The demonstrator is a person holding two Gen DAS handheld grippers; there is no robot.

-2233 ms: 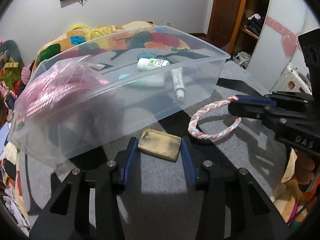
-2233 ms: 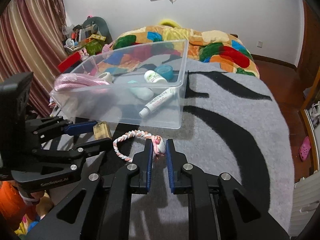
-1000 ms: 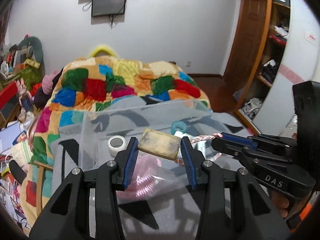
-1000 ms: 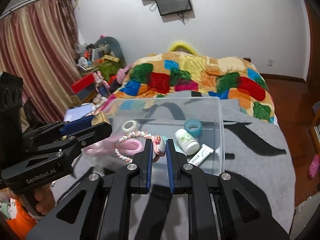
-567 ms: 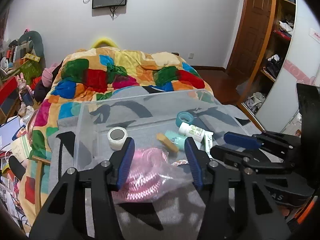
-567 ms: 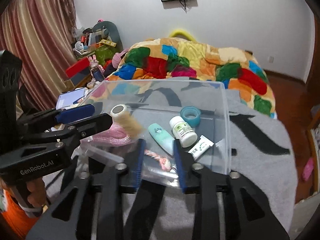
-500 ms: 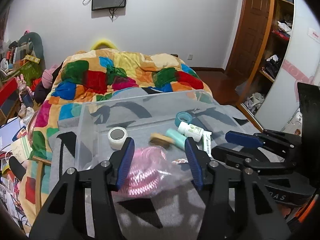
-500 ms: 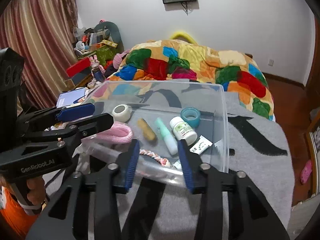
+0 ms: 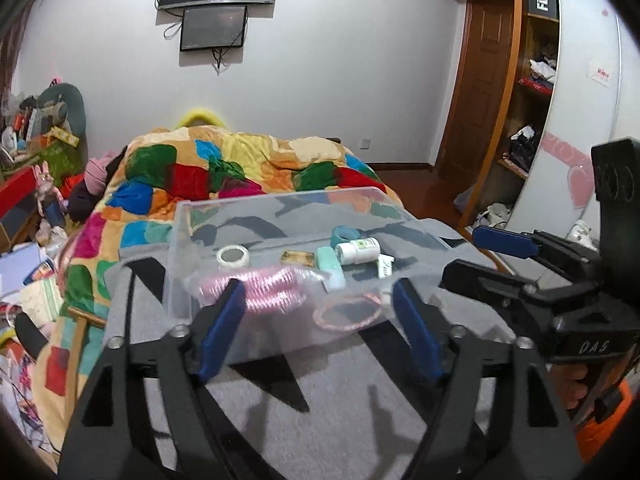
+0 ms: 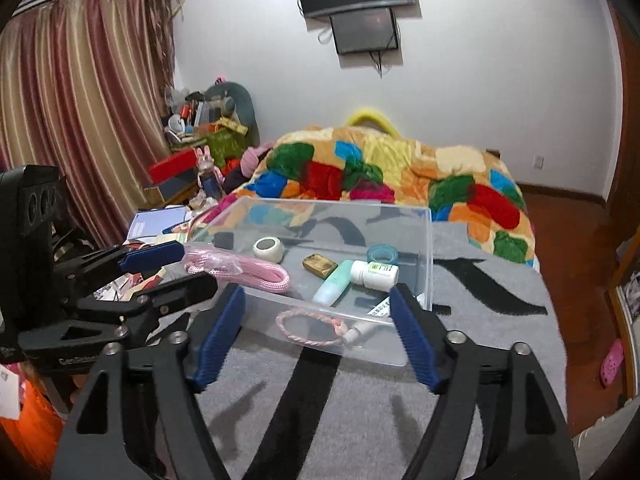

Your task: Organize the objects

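Note:
A clear plastic bin (image 9: pixel 188 236) (image 10: pixel 424 248) stands on a grey and black blanket. In it lie a tan block (image 9: pixel 297 257) (image 10: pixel 319 265), a braided pink and white ring (image 9: pixel 347 313) (image 10: pixel 310 326), bagged pink rope (image 9: pixel 256 290) (image 10: pixel 244 270), a tape roll (image 10: pixel 268 249), a mint tube (image 10: pixel 331 283), a white bottle (image 10: pixel 374 274), a teal ring (image 10: pixel 383 255) and a white tube (image 10: pixel 366 322). My left gripper (image 9: pixel 320 326) and right gripper (image 10: pixel 314 332) are both open and empty, held in front of the bin.
A bed with a patchwork quilt (image 10: pixel 400 176) lies behind the bin. Cluttered shelves and curtains (image 10: pixel 80 140) are at the left, a wardrobe (image 9: pixel 532 92) and door at the right. Books and papers (image 9: pixel 28 276) lie at the far left.
Both grippers opened over the bin: the tan block and the braided ring dropped into it. Both grippers then opened wider and drew back from the bin.

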